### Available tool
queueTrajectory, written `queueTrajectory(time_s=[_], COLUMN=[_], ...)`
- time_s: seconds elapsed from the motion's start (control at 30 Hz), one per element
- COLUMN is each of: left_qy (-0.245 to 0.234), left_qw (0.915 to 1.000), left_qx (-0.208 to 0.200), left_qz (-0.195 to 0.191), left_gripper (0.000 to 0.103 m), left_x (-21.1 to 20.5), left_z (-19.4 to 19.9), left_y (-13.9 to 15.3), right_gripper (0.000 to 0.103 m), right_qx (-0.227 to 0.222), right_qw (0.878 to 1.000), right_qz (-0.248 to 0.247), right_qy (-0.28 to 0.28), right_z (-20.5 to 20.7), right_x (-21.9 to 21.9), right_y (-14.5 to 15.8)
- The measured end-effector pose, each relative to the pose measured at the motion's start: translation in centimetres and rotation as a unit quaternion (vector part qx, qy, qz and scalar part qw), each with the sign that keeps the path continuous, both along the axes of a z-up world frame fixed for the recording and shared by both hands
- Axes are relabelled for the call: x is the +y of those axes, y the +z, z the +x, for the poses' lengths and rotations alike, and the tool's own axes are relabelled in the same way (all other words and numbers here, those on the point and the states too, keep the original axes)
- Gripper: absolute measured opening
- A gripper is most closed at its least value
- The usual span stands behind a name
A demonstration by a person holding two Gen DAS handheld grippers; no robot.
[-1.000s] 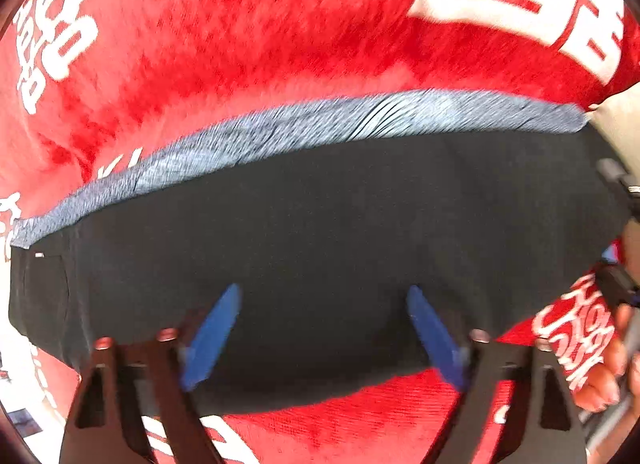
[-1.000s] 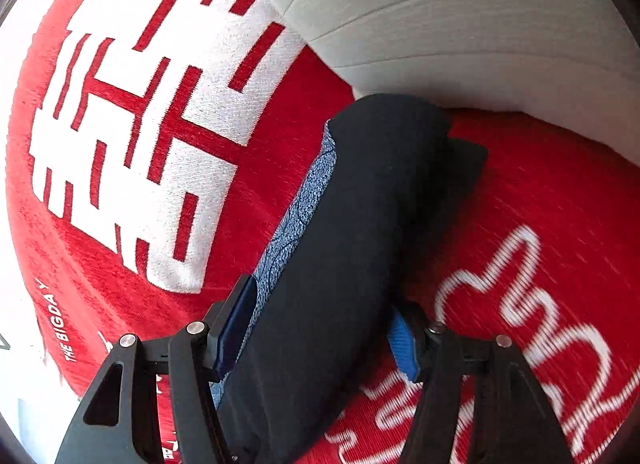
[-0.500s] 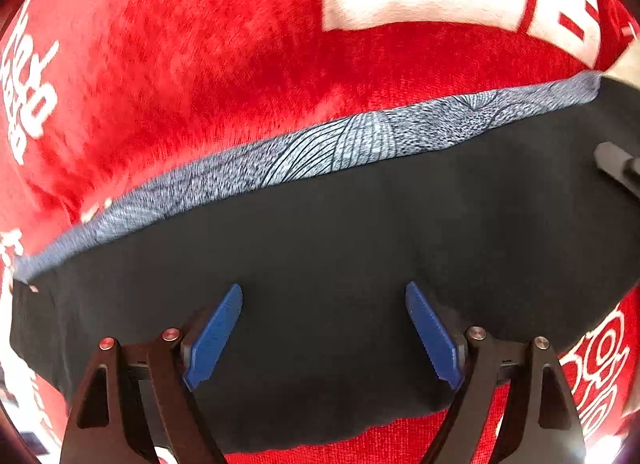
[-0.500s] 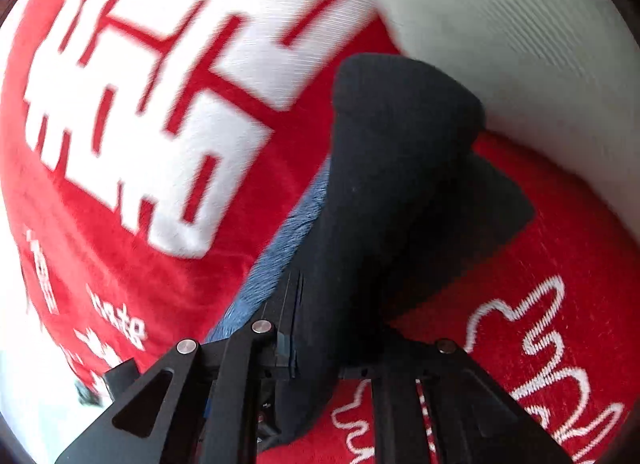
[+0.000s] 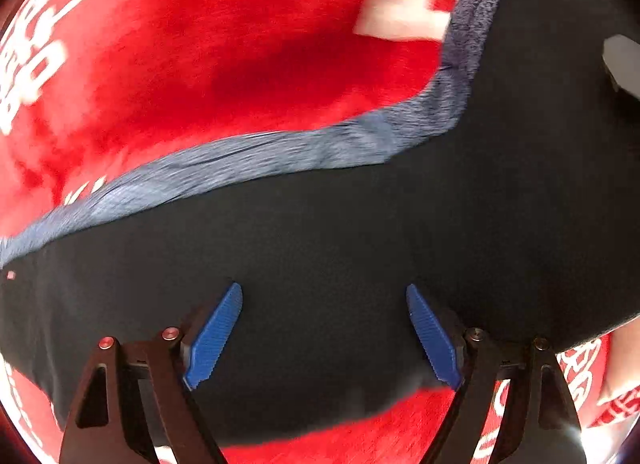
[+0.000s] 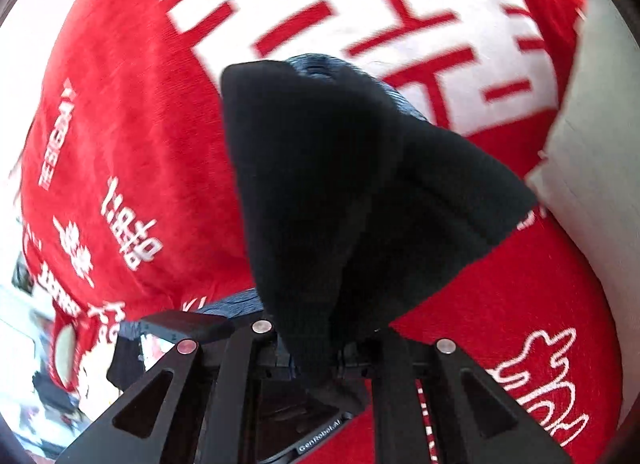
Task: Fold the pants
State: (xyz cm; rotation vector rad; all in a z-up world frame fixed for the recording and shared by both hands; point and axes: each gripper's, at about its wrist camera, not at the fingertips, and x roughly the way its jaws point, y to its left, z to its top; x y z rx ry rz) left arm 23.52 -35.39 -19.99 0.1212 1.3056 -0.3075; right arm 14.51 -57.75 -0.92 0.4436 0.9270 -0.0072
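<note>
Black pants with a blue-grey patterned side stripe lie across a red blanket. My left gripper is open, its blue pads spread just above the black cloth near its near edge. My right gripper is shut on one end of the pants and holds it lifted off the blanket, so the cloth hangs in a bunched peak in front of the camera. The right end of the pants rises at the right of the left wrist view.
The red blanket bears large white characters and small white lettering. A pale grey-white surface borders it at the right. Part of my left gripper shows low left in the right wrist view.
My right gripper, shut on the pants end, has lifted it off the blanket and carried it over towards the left. My left gripper stays open over the cloth.
</note>
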Motion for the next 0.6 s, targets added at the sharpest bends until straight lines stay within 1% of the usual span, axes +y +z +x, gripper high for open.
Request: queueTrajectory(time_s=[0.07, 0.13, 0.17, 0.2, 0.27, 0.3, 0.33, 0.4, 0.47, 0.53, 0.57, 0.6], left_qy=[0.028, 0.043, 0.052, 0.060, 0.077, 0.081, 0.085, 0.089, 0.093, 0.101, 0.106, 0.109], left_qw=[0.9994, 0.9989, 0.9983, 0.9979, 0.9967, 0.9963, 0.9959, 0.9951, 0.9945, 0.9937, 0.9933, 0.9932], left_qx=[0.001, -0.015, -0.023, -0.026, -0.026, -0.024, -0.023, -0.023, -0.020, -0.013, -0.007, -0.002], left_qz=[-0.021, -0.011, -0.004, 0.000, 0.011, 0.015, 0.022, 0.035, 0.044, 0.047, 0.045, 0.041], left_gripper=[0.086, 0.086, 0.086, 0.086, 0.086, 0.086, 0.086, 0.086, 0.086, 0.086, 0.086, 0.086], left_x=[3.8, 7.5, 10.3, 12.3, 17.0, 18.6, 20.9, 23.8, 26.3, 28.2, 29.2, 29.9], left_z=[-0.1, -0.2, -0.2, -0.1, 0.1, 0.1, 0.2, 0.2, 0.1, -0.2, -0.4, -0.5], left_y=[1.7, 3.2, 4.0, 4.4, 5.1, 5.2, 5.1, 5.0, 4.5, 4.1, 3.9, 3.7], right_gripper=[0.014, 0.014, 0.014, 0.014, 0.014, 0.014, 0.014, 0.014, 0.016, 0.019, 0.023, 0.025], right_qx=[-0.002, 0.000, 0.003, 0.004, 0.015, 0.019, 0.027, 0.045, 0.069, 0.092, 0.104, 0.100], right_qw=[0.999, 0.998, 0.997, 0.995, 0.990, 0.987, 0.981, 0.969, 0.955, 0.935, 0.920, 0.909], right_qz=[-0.022, -0.051, -0.064, -0.075, -0.117, -0.136, -0.164, -0.209, -0.251, -0.301, -0.337, -0.367], right_qy=[0.023, 0.044, 0.052, 0.060, 0.079, 0.087, 0.098, 0.121, 0.144, 0.162, 0.170, 0.172], right_z=[0.6, 1.1, 1.3, 1.4, 1.8, 2.1, 2.3, 2.7, 2.7, 2.0, 0.3, -0.3], right_x=[2.2, 4.8, 6.0, 7.2, 10.8, 12.5, 14.7, 18.6, 22.2, 24.5, 24.5, 25.3], right_y=[0.7, 0.9, 0.8, 0.7, -0.2, -0.8, -1.8, -4.1, -7.0, -9.6, -11.0, -11.6])
